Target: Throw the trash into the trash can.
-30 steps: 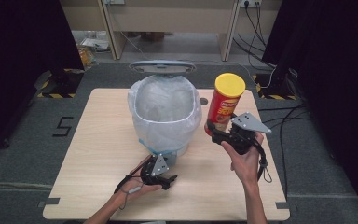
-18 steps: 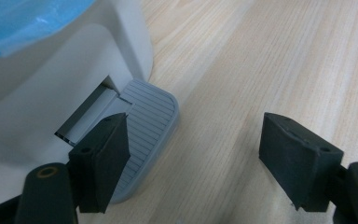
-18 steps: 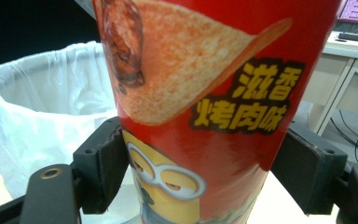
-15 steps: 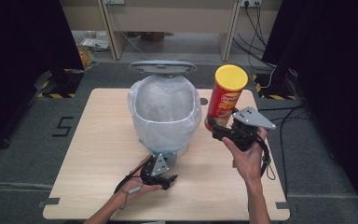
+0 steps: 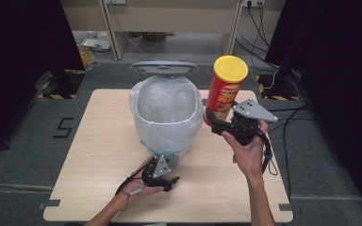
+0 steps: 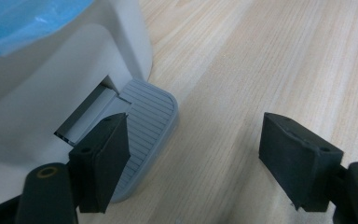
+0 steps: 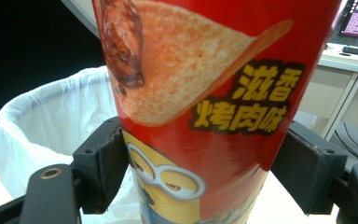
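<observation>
A red chip can [image 5: 224,92] with a yellow lid hangs upright above the table, just right of the pedal bin [image 5: 167,113]. My right gripper [image 5: 215,121] is shut on the can's lower part. In the right gripper view both pads press the can [image 7: 205,93] from either side of my right gripper [image 7: 200,163]. The bin's white liner [image 7: 42,121] lies behind it. The bin's grey lid [image 5: 164,68] stands open at the back. My left gripper [image 5: 167,181] rests low at the bin's front. In its own view my left gripper [image 6: 196,135] is open, one finger [image 6: 105,158] over the grey ribbed pedal [image 6: 151,112].
The wooden table [image 5: 99,141] has bare room left and front of the bin. Cables trail from both grippers. Beyond the table are dark curtains, a grey floor and desk legs.
My right gripper has lifted the chip can a little higher beside the bin. The left gripper has stayed at the pedal.
</observation>
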The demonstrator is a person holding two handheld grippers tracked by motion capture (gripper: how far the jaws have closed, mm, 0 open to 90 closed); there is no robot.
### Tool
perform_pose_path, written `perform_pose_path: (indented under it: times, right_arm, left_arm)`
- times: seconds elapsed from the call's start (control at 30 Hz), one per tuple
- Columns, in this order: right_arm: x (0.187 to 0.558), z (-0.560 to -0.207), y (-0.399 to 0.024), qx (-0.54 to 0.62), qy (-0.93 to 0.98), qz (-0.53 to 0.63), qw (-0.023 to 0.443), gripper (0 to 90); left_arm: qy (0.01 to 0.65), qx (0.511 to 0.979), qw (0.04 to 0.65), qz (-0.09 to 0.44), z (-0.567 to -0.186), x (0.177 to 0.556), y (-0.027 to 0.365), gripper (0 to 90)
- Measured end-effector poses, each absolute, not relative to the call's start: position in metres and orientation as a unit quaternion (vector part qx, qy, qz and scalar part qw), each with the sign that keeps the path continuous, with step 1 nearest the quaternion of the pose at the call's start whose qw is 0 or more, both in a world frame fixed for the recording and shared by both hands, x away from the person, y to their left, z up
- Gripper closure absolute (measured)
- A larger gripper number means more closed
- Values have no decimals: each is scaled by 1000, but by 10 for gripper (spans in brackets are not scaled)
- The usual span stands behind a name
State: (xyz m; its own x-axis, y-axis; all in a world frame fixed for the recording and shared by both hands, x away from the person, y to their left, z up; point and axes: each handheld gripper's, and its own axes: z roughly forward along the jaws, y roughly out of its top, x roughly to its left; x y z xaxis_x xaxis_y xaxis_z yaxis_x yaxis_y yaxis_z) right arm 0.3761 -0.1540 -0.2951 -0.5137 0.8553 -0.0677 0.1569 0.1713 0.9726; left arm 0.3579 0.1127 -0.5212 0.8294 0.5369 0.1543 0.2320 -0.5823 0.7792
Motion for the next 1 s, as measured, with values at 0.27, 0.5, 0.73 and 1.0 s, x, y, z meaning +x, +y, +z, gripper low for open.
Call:
perform_pose_path:
  times: [0.27, 0.5, 0.73, 1.0]
  right_arm:
    - [378, -284, -149, 362, 691, 531, 330, 243]
    - [380, -277, -141, 355, 693, 535, 328, 243]
    - [385, -270, -130, 347, 696, 538, 324, 242]
    - [389, -262, -112, 334, 700, 545, 319, 243]
  left_arm:
    - [222, 869, 400, 191, -521, 358, 113, 236]
    - [222, 869, 400, 191, -521, 358, 113, 236]
    - [222, 869, 400, 191, -521, 358, 113, 236]
    - [222, 869, 400, 191, -521, 358, 113, 236]
